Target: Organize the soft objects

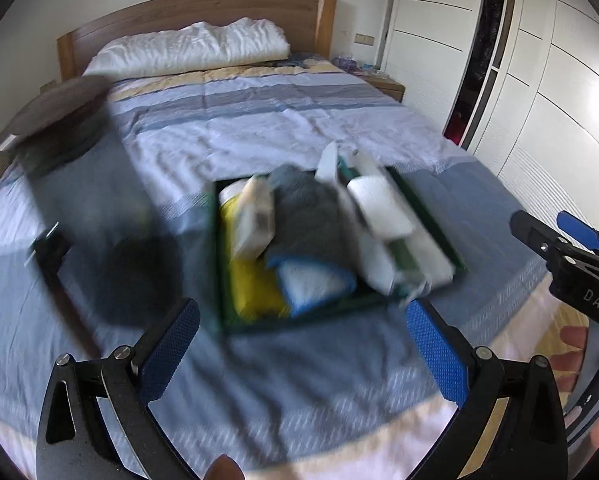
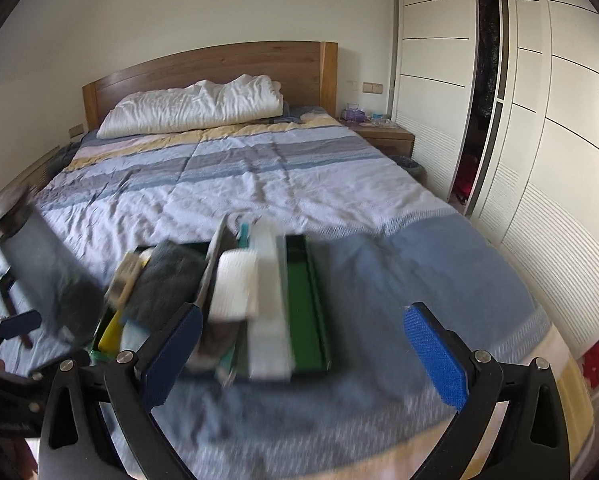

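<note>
**Both grippers wide apart, empty, above bed; tray contents blurred**

- Left gripper (image 1: 303,344): blue-padded fingers spread fully, nothing between them. Only bedspread (image 1: 259,128) behind the gap.
- Right gripper (image 2: 303,356): same, fingers fully apart, no grip. Left pad overlaps the tray's near corner in its own view; contact not apparent.
- Green tray (image 1: 435,224) sits on the striped bedspread toward the foot of the bed, packed with soft items: grey towel (image 1: 307,208), yellow cloth (image 1: 251,284), blue-edged white cloth (image 1: 311,284), white roll (image 1: 379,208), flat white pieces along the right side. Heavy motion blur; item edges and exact count unreadable.
- Dark blurred mount at left of both views, round plate on top (image 1: 59,100); identity unclear, hides part of the bed.
- Fingertips of a hand (image 1: 571,344) cut off at the right edge, behind the right gripper.
- White pillow (image 2: 191,108) at the wooden headboard (image 2: 219,60). Nightstand (image 2: 383,134) clutter too small to identify.
</note>
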### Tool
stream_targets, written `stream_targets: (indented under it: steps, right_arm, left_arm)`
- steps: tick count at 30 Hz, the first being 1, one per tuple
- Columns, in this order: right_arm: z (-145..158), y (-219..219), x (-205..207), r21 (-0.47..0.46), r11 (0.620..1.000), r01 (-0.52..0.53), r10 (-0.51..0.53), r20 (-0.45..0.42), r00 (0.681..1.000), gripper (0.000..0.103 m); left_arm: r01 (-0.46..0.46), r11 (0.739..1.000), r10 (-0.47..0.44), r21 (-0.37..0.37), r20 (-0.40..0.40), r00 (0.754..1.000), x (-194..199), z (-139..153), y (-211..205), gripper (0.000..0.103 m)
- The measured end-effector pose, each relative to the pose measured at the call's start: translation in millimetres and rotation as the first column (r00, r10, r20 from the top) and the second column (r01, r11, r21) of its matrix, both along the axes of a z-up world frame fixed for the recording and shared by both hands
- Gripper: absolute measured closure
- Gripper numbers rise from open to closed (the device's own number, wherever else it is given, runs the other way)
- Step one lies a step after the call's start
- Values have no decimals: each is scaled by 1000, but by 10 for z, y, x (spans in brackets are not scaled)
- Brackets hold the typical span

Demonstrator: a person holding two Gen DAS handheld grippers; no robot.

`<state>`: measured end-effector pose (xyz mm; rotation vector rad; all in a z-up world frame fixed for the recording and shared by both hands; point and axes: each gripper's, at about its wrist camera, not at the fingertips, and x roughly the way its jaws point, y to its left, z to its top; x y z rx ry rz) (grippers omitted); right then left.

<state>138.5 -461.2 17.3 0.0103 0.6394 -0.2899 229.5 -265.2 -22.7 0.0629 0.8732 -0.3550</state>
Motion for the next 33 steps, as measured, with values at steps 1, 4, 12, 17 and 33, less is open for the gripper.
stream_targets:
  steps: [1,4,12,17,33]
  right_arm:
    - [-8,87,-113,4,1000,-11,11,-5,1000,0]
    - [-39,375,-427,6,999,-45,45,-19,999,0]
    - [-60,1240,-1260,19,991,-136,136,-15,991,0]
    - [-51,1679,-1642,6,982,-191,191,-13,981,0]
    - [35,2503,-2194,-33,962,-272,272,4,962,0]
  left_arm:
    - [-4,1000,4,-3,0,1000,-89,-2,84,1]
    - [-38,999,38,5,13,999,-420,-8,437,1]
    - [-154,988,154,1,28,988,-1103,71,1316,1]
    - [-203,979,202,-4,78,976,-1512,168,1732,1]
    - [-284,959,282,1,95,955,-2204,156,2338,1]
